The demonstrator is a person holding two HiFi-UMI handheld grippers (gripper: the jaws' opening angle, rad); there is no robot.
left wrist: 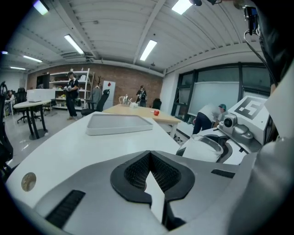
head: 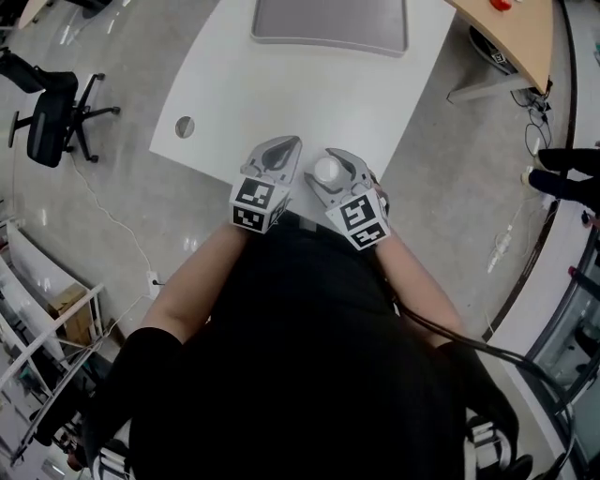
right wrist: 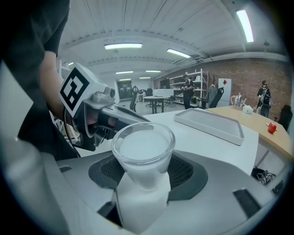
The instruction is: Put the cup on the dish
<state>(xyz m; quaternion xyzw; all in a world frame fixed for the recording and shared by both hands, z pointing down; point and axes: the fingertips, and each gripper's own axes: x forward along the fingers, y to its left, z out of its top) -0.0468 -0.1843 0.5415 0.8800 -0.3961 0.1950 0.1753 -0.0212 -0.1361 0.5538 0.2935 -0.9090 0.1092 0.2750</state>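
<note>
Well, the cup [head: 326, 170] sat clamped in the right gripper [head: 336, 173], a clear tumbler that looked milky white inside. In the right gripper view its foot was wedged between the two dark pads [right wrist: 183, 172], which pinched it from both sides, and its rim stood upright above them. It was held over the near edge of the white table [head: 281, 84], just in front of the person's dark top.

Close on its left was the left gripper [head: 277, 159], nearly touching the right one. Its jaws were pressed together with nothing between them; only a thin sliver of tabletop showed through the notch in the left gripper view. Each gripper's marker cube [head: 255, 204] sat back by the wrists.

Over at the far end of the table lay the dish [head: 328, 23], a shallow grey rectangular tray, well apart from the cup. A small round grommet [head: 185, 126] marked the table's left corner. Beyond it a black office chair [head: 52, 117] stood on the grey floor, and a wooden table [head: 506, 33] edged in at the top right.
</note>
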